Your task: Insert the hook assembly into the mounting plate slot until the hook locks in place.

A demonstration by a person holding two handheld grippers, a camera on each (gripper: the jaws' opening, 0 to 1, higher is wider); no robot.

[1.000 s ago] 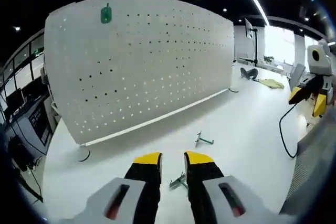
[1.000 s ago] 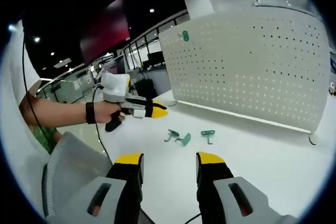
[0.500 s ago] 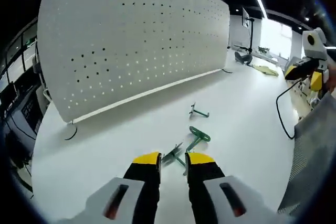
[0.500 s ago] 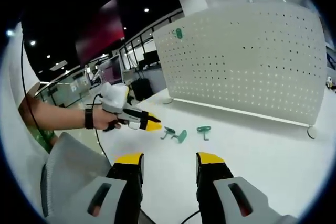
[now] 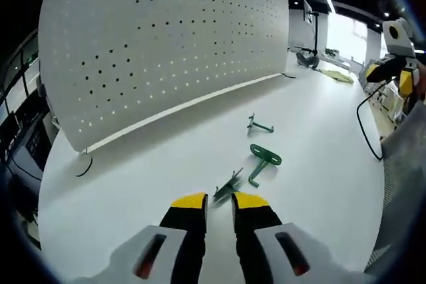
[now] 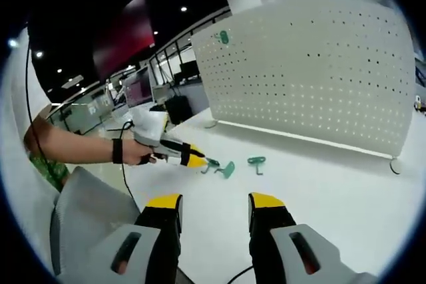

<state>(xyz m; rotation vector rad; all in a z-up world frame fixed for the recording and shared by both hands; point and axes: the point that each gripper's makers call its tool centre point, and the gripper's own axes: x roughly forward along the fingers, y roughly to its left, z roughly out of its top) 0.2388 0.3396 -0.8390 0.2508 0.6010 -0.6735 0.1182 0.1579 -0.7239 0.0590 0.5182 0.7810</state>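
Risk: left tongs, nearly closed at nearest green hook, could flick it across counter; right tongs open, empty.

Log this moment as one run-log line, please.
stage: reaching | left gripper: open, at nearest green hook on table | right gripper: open, idle | pegboard: one hook mounted

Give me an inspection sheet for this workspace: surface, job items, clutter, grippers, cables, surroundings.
Surface: white table, bare around the parts.
Job's things: three green hooks loose on the table; white pegboard upright, one green hook mounted near its top corner.
Clutter: yellow cloth at the far end.
Grippers: left hand-held gripper tips at the nearest hook; right hand-held gripper open, empty.
Cables: black cable at the table edge.
Surroundings: office, ceiling lights.
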